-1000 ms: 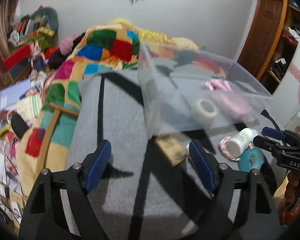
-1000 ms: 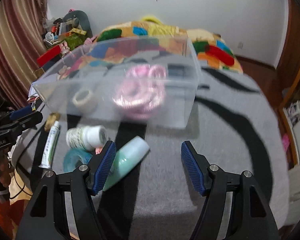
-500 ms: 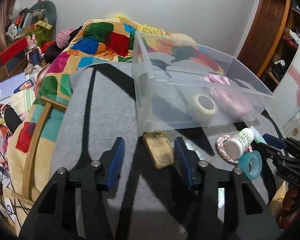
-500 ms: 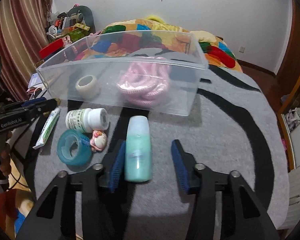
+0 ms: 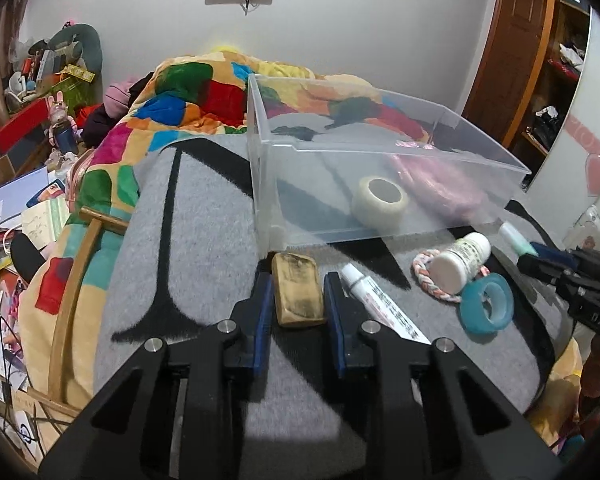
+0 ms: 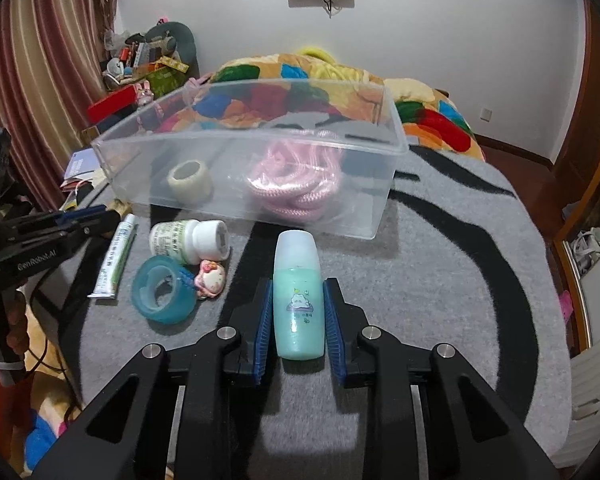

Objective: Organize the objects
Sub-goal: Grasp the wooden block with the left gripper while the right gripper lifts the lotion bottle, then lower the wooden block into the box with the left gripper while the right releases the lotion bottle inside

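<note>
A clear plastic bin sits on the grey rug, holding a white tape roll and a pink rope coil. My left gripper is shut on a tan block lying on the rug in front of the bin. My right gripper is shut on a teal bottle lying on the rug. A white tube, a pill bottle, a teal tape ring, a braided ring and a pink charm lie between the grippers.
A grey rug with black stripes covers the surface. A patchwork blanket lies behind and left of the bin. Clutter of books and boxes sits off the left edge. A wooden door stands at the right.
Both grippers moved forward and closed: the left one onto the tan block, the right one onto the teal bottle, which turned from slanted to in line with the fingers.
</note>
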{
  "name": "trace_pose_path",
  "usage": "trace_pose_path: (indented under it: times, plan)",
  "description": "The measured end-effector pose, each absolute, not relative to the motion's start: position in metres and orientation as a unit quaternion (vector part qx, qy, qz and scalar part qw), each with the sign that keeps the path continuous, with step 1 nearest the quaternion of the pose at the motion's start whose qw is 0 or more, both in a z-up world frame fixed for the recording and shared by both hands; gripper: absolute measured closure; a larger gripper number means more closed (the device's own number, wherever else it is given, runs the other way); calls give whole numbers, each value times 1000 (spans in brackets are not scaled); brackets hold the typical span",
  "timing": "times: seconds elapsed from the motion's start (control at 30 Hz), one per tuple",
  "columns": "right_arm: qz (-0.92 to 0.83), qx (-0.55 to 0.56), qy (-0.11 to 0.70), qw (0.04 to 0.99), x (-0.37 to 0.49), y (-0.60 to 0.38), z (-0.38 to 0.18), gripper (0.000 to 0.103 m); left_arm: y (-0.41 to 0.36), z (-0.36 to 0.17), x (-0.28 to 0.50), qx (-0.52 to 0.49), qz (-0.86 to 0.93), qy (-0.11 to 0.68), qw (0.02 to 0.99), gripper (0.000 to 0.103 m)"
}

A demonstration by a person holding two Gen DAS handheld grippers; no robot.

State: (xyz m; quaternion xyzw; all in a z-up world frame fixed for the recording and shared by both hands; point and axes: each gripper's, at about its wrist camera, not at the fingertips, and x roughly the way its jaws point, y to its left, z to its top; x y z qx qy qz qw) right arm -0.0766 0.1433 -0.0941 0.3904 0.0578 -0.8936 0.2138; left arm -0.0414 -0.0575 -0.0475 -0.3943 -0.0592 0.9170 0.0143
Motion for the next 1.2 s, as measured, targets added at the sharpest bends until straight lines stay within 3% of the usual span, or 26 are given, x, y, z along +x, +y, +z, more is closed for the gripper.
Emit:
trace_pose_path:
  times: [0.67, 0.93, 1.2]
  plan:
    - [-929, 303, 21, 210, -114, 132, -18, 80, -51, 46, -47, -278, 957, -72, 41, 78]
    - [-922, 321, 14, 217, -153, 105, -16, 80, -61, 32, -99, -319, 944, -84, 27, 78]
    - [-893, 390, 58, 217, -187, 81, -49, 80, -63, 5, -148, -388, 918, -74, 20, 78]
